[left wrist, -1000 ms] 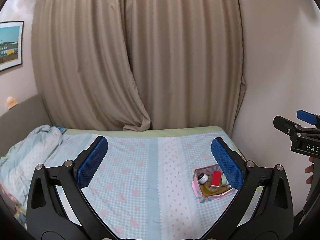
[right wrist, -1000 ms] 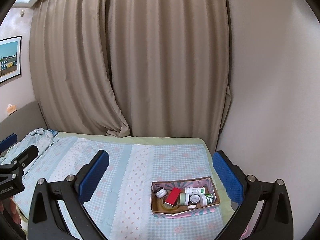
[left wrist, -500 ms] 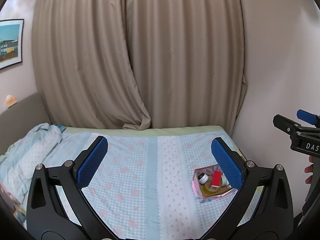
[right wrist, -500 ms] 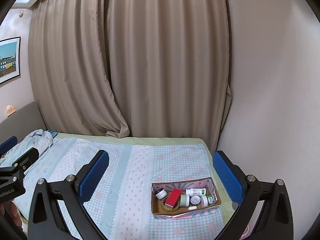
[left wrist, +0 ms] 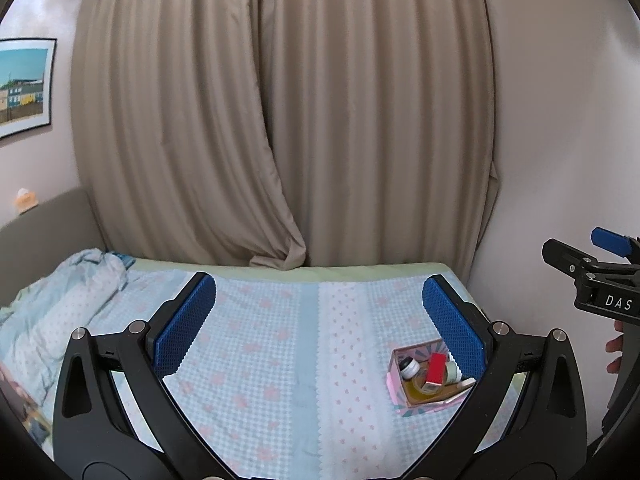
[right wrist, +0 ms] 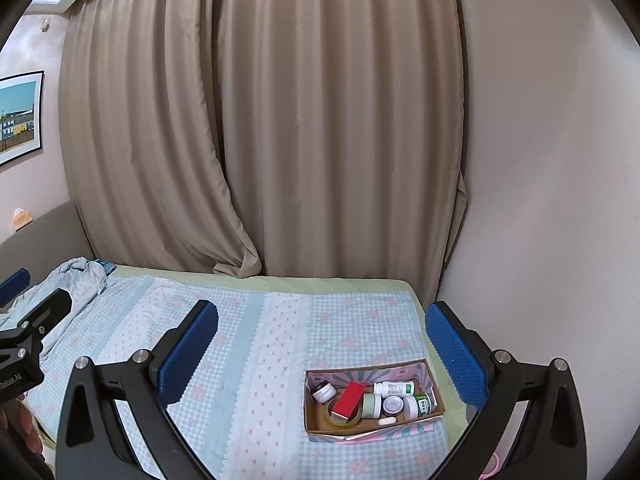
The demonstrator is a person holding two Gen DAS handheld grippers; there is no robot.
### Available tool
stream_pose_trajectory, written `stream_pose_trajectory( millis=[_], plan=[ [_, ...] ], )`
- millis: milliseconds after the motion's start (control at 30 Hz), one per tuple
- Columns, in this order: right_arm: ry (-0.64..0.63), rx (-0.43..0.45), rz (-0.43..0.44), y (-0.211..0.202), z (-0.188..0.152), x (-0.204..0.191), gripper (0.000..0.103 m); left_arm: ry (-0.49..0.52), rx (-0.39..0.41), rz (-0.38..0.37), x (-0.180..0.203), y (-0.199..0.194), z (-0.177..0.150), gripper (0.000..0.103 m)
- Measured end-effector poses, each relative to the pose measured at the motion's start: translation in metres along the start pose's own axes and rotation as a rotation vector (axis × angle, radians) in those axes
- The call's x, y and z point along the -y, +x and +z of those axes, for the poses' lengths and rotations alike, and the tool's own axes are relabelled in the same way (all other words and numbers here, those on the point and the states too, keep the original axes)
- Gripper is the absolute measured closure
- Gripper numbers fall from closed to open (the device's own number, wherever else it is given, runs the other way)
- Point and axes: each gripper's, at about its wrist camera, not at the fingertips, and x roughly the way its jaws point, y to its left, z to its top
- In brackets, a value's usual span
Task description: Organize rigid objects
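An open cardboard box sits on the bed near its right front corner. It holds a red box, a tape roll, white and green bottles and small jars. It also shows in the left wrist view, partly behind my right finger. My left gripper is open and empty, held above the bed. My right gripper is open and empty, above and behind the box.
The bed has a blue checked sheet. A crumpled blanket lies at the left. Beige curtains hang behind the bed. A wall runs along the right. A framed picture hangs at the left.
Both views have shifted only slightly. The grippers stay open and nothing on the bed has moved.
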Motion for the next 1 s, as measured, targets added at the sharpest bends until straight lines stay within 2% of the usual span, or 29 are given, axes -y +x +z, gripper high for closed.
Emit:
stream_pose_trajectory(
  millis=[400,600,767,1000],
  plan=[
    [-0.005,0.027,0.002,-0.006,0.002,-0.006,0.000,-0.009,-0.016,-0.012,-0.002,0.003,0.003,0.000],
    [-0.008,0.042,0.001,-0.008,0.005,-0.009,0.000,0.011,0.004,0.067,-0.003,0.001,0.003,0.000],
    [-0.014,0.045,0.005,-0.008,0.007,-0.013,0.000,-0.046,0.010,0.060,-0.016,0.000,0.004,0.000],
    [-0.020,0.031,0.009,-0.001,0.006,-0.020,0.000,-0.058,0.022,0.050,-0.031,0.003,0.000,0.000]
  ],
)
